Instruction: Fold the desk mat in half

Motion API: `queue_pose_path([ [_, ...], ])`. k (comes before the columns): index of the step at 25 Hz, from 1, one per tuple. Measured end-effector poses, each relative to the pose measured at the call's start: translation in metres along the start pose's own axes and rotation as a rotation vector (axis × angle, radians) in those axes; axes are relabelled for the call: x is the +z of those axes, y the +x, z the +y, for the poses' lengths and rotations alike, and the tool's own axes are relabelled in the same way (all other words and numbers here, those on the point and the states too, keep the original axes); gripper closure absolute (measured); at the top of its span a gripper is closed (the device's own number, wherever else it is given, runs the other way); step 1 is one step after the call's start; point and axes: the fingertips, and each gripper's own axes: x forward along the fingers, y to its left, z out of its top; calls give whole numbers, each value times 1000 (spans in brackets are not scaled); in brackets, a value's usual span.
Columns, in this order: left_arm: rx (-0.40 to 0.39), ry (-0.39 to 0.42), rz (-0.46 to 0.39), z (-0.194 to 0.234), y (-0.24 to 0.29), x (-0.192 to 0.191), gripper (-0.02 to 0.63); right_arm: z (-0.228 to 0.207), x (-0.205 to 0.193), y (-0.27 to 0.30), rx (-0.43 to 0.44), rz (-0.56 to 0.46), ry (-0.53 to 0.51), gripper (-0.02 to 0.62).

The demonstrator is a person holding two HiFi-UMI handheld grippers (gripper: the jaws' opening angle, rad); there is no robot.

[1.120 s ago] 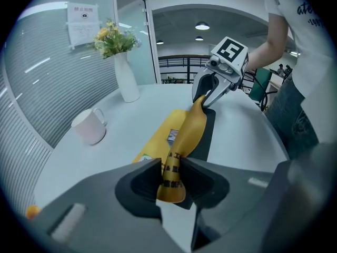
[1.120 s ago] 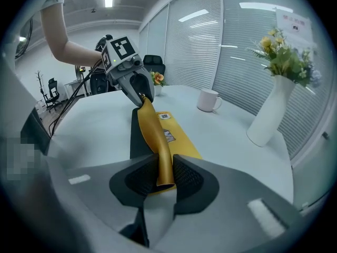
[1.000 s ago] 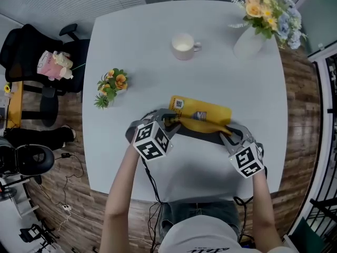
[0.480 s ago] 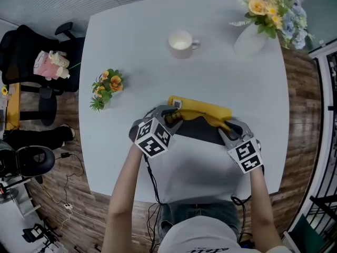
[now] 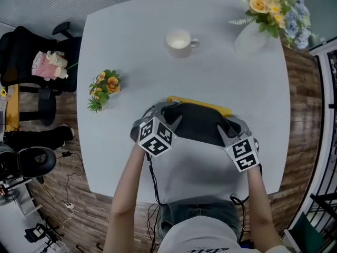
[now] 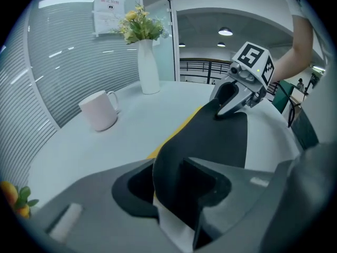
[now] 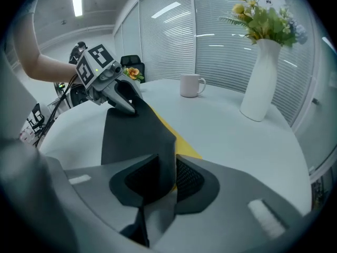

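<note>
Item: mat fold, late stage. Nearest, two forearms reach in from the lower edge of the head view, one to each tool. Left tongs (image 5: 169, 117): clenched on the left corner of the mat (image 5: 197, 123). In the left gripper view the black sheet runs up between the pads and both press on it. Right tongs (image 5: 225, 129): grasping the right corner. The jaws have just been opening a little, yet the right gripper view shows the sheet between the pads with no gap on either side, so the grip reads as slackening, not let go. Mat: on the counter (image 5: 210, 73), near its front middle, black underside up, one edge laid over toward the far edge. The two held corners stand slightly off the layer below. Yellow face (image 5: 202, 105): only a thin strip shows along the far edge, so the halves nearly match. Done, by judgement: the fold itself, edge over edge. Left: set the corners down flush with the far edge, free both tongs, and perhaps press the crease, which lies on the near side beneath the tools and cannot be checked. Beyond, well apart from the mat: posy (image 5: 105, 86) to the left, mug (image 5: 179, 40) farther back, vase (image 5: 247, 40) of flowers at the far right corner.
</note>
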Motion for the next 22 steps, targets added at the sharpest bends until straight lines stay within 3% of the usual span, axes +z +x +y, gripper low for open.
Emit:
queue_pose_path([
  [3,26,-39,-30,6,-1,2,439,-7,4,0,-29,-20,9,522],
  [11,76,-163,-94,17,-9,4,325,-16,5,7,-65,-11,18,518],
  [13,114,-210,-116,23,-14,3,313,-21,4,6,-96,-5,39,492],
  [18,194,-343,-203,35,-35,6,307,-45,3,-1,-224,-8,121,311],
  [22,261,-466,-311,42,-67,18,307,-60,17,-22,-307,-109,172,308],
])
